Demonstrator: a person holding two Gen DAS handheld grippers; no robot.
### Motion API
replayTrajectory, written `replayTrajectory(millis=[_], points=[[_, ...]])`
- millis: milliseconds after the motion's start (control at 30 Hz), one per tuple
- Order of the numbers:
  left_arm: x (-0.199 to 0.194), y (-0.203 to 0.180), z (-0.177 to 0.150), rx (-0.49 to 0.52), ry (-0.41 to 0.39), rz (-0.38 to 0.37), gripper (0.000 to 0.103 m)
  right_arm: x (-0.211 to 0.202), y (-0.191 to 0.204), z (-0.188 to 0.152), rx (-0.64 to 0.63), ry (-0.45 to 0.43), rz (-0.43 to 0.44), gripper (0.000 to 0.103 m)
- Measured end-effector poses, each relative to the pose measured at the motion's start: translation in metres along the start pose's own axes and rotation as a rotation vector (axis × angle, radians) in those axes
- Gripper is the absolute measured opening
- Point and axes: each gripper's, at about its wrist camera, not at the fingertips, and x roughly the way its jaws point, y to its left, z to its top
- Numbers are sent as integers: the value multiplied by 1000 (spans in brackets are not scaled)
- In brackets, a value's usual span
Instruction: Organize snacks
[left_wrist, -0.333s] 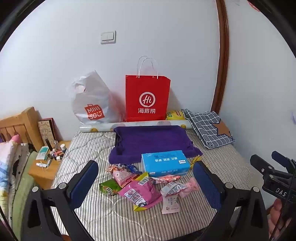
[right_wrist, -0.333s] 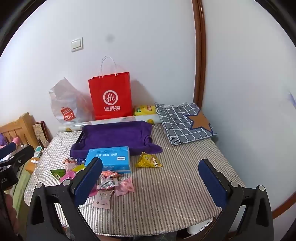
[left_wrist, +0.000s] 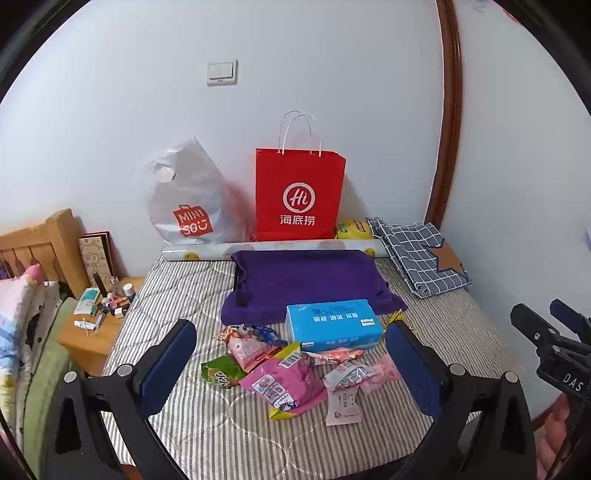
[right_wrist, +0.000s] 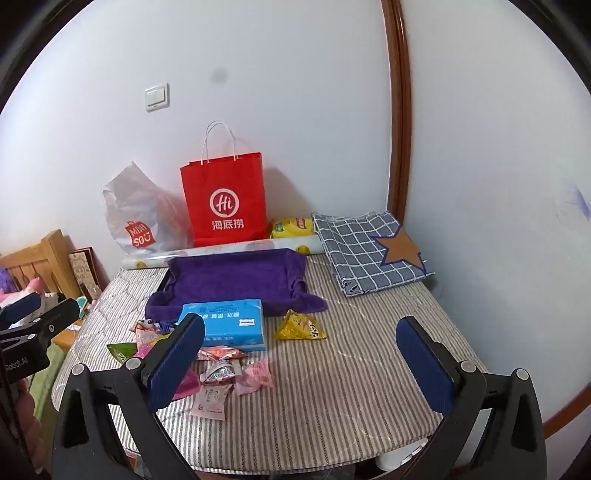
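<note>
Evidently nothing is picked yet: both the left gripper (left_wrist: 291, 354) and right gripper (right_wrist: 301, 350) hover with jaws released above the striped surface (right_wrist: 351, 387), so next comes descending onto a crinkly pink snack packet (left_wrist: 284, 380).

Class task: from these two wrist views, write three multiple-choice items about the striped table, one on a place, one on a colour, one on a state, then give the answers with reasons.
1. Where does the yellow triangular packet lie?
A. right of the blue tissue box
B. inside the red paper bag
C. on the checked cloth

2. What colour is the towel-lined tray behind the box?
A. green
B. purple
C. white

3. How do the right gripper and its fingers stand?
A. shut on a pink packet
B. shut on nothing
C. open, holding nothing

Answers: 1 A, it sits on the stripes beside the box; 2 B, the towel is purple; 3 C, the fingers stand wide apart above the table with only air between them.
</note>
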Motion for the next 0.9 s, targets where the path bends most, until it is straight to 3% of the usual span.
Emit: replayTrajectory(millis=[900], points=[[-2, 0, -2, 1, -5, 4, 103, 0, 6, 8, -9, 2, 5, 103]])
